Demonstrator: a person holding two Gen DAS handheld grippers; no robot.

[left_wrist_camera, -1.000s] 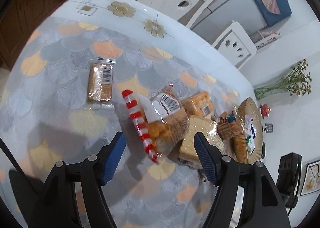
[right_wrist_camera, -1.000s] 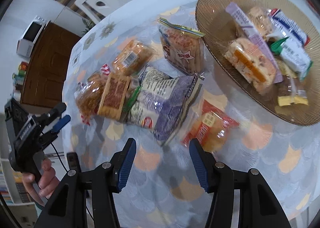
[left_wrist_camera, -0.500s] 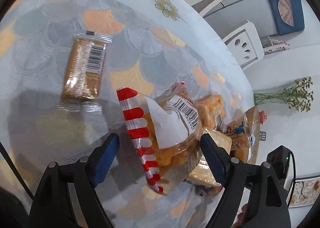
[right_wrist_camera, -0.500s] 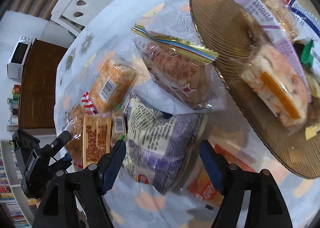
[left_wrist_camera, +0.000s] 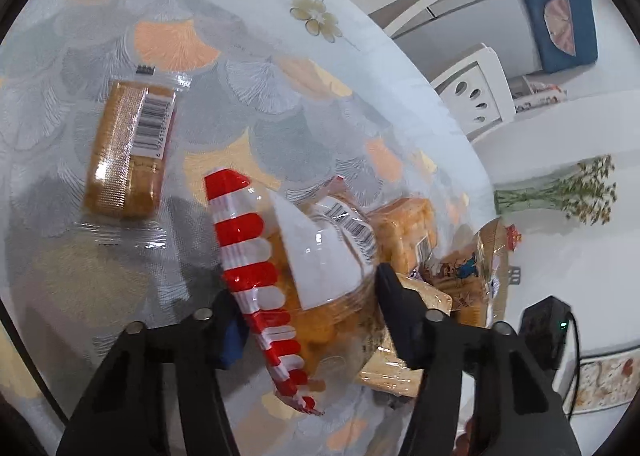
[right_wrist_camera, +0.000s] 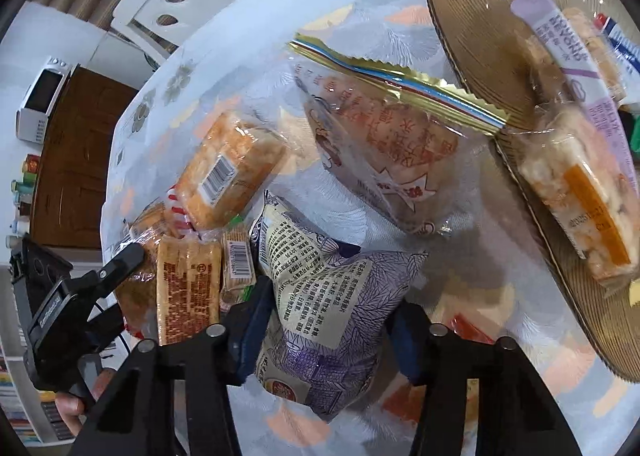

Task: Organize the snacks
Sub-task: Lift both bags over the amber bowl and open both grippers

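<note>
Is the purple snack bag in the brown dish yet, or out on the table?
Out: purple snack bag lies on the tablecloth, beside the brown dish.

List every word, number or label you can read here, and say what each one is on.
"2025", partly legible: orange label of the nougat pack on the plate.
Purple stick packet: upside-down print, too uncertain to quote.
Purple bag: Chinese text, too small.
Red-striped bag and biscuit pack: barcode digits blurred.
</note>
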